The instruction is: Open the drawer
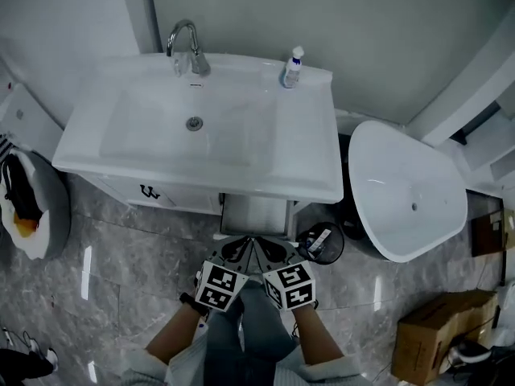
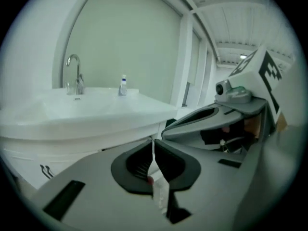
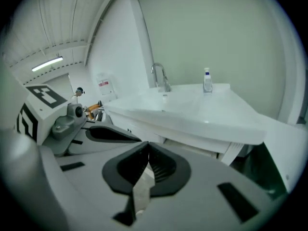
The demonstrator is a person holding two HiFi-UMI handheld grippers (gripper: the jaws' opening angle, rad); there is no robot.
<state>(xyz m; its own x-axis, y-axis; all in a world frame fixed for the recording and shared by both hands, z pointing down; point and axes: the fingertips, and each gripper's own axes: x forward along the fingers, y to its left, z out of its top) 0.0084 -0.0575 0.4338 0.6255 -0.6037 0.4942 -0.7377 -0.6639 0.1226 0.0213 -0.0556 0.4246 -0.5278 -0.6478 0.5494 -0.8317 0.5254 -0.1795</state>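
Checking the drawer (image 1: 253, 214) first: in the head view it sits under the front edge of the washbasin (image 1: 201, 174), to the right of the cabinet door handle (image 1: 149, 191). We read a grey interior between white sides, projecting past the counter edge. We judge the drawer to be already pulled out; how far, we cannot tell from above.

Left gripper (image 2: 153, 146): jaws together, nothing between them. Right gripper (image 3: 148, 148): jaws likewise closed on nothing. Both hang side by side just in front of the drawer, touching neither it nor the black bin (image 1: 322, 244) near the right one.

Remaining, in our judgement: little or nothing. If the drawer needs more travel, we would need a fresh grip on its front.
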